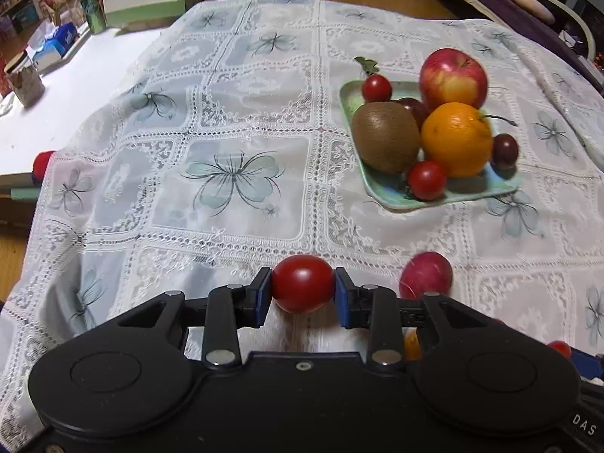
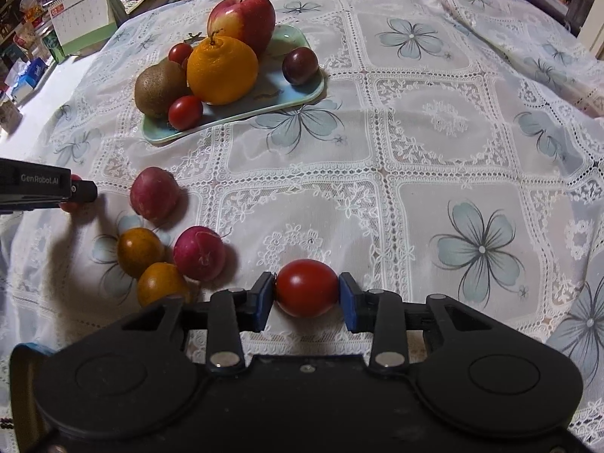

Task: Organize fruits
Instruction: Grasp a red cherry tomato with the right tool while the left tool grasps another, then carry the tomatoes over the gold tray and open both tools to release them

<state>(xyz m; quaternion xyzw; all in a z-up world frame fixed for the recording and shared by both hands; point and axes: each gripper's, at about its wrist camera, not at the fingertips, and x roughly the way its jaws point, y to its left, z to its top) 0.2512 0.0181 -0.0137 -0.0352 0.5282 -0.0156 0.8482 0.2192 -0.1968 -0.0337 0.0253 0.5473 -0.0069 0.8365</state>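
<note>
The left gripper (image 1: 302, 291) is clamped on a cherry tomato (image 1: 302, 288) at bottom centre of its view. The right gripper (image 2: 306, 293) likewise pinches a second tomato (image 2: 306, 287) low in its frame. Both tomatoes sit just over the lace tablecloth (image 2: 434, 143). Still loose at lower left of the right view: two red radishes (image 2: 154, 194) and two brownish-orange fruits (image 2: 139, 251). The green tray (image 2: 302, 94), upper left, already holds an apple (image 2: 245, 19), orange (image 2: 222, 70), kiwi (image 2: 158, 88), plum and small tomatoes, so I judge the sorting well past halfway.

Fruit piled on green tray (image 2: 302, 104), loose cherry tomatoes (image 2: 306, 287), apparently clamped
</note>
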